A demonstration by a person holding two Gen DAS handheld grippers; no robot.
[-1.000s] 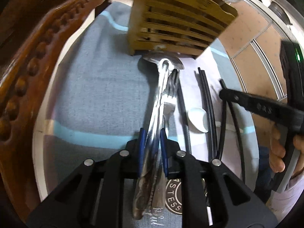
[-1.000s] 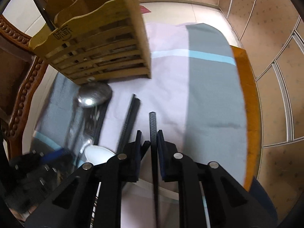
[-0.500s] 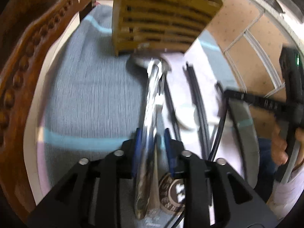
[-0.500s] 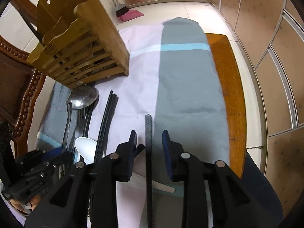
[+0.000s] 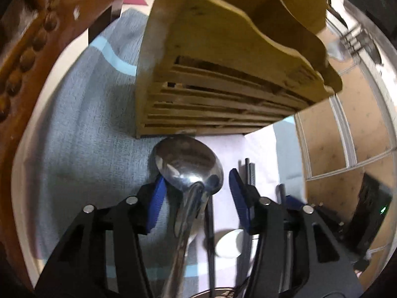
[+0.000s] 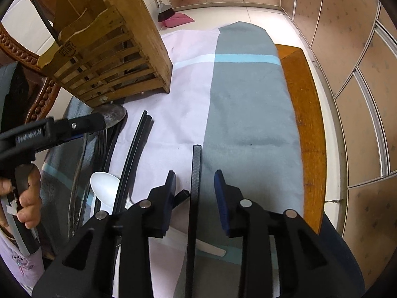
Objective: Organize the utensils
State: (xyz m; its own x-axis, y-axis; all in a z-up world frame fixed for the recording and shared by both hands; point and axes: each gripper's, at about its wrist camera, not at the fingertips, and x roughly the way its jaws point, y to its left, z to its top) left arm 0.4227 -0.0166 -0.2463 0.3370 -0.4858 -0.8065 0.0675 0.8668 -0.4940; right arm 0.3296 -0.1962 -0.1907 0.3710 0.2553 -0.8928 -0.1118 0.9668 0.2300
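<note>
My left gripper [image 5: 194, 186] is open around the bowl of a large steel spoon [image 5: 189, 171] that lies on the cloth just in front of the wooden utensil holder [image 5: 223, 82]. My right gripper [image 6: 196, 183] is open, with one black chopstick [image 6: 196, 173] lying loose between its fingers. In the right wrist view the holder [image 6: 109, 49] stands at the upper left, with the left gripper [image 6: 74, 126] over the spoon [image 6: 111, 114]. More black chopsticks [image 6: 136, 146], a fork [image 6: 99, 146] and a white spoon [image 6: 104, 186] lie between the two grippers.
A grey, pink and blue-striped cloth [image 6: 248, 99] covers the wooden table [image 6: 307, 124]. A carved wooden chair back [image 5: 32, 37] stands at the left. A black chopstick [image 6: 47, 27] stands in the holder. Tiled floor lies beyond the table's right edge.
My left gripper opened, let go of the steel spoon's handle and moved forward to its bowl. My right gripper opened and released the black chopstick.
</note>
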